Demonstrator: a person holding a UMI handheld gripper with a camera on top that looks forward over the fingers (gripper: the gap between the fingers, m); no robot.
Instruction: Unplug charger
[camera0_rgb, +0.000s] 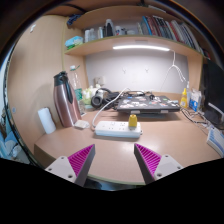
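Status: not started, judging by layout. Charger (132, 121), yellow/orange body, seen plugged upright into white power strip (117, 128) on worktop (95, 150). No contact w/ gripper (114, 163).

Gripper: spread wide, nothing held. Pink pads (80, 158) visible on both fingers, bare worktop between them. Held low over near edge of worktop, pointed toward the strip.

Position of target: charger approx. straight ahead of the fingers, slightly toward the right finger, well apart from both. Strip lies crosswise, mid-worktop, w/ a white cable running off its right end.

Surroundings: two tall flasks (66, 100) left of strip, dark red/metallic; white roll or cup (45, 121) beside them, type unclear. Laptop or flat dark device (143, 102) behind strip toward the wall. Bottles (186, 98) at right, small, contents unreadable. Shelf (130, 42) above w/ books and a light strip under it.

Done: nil, beyond gripper facing the target.

Remaining, est.: close distance to strip; centre fingers either side of charger body; close on it; pull straight up out of socket.

Risks, est.: strip appears loose on worktop, may lift w/ the charger if pull is not clean. Charger small, grip area limited. Cable from charger, if any, not discernible; possible snag. Flasks far enough left, unlikely to interfere.
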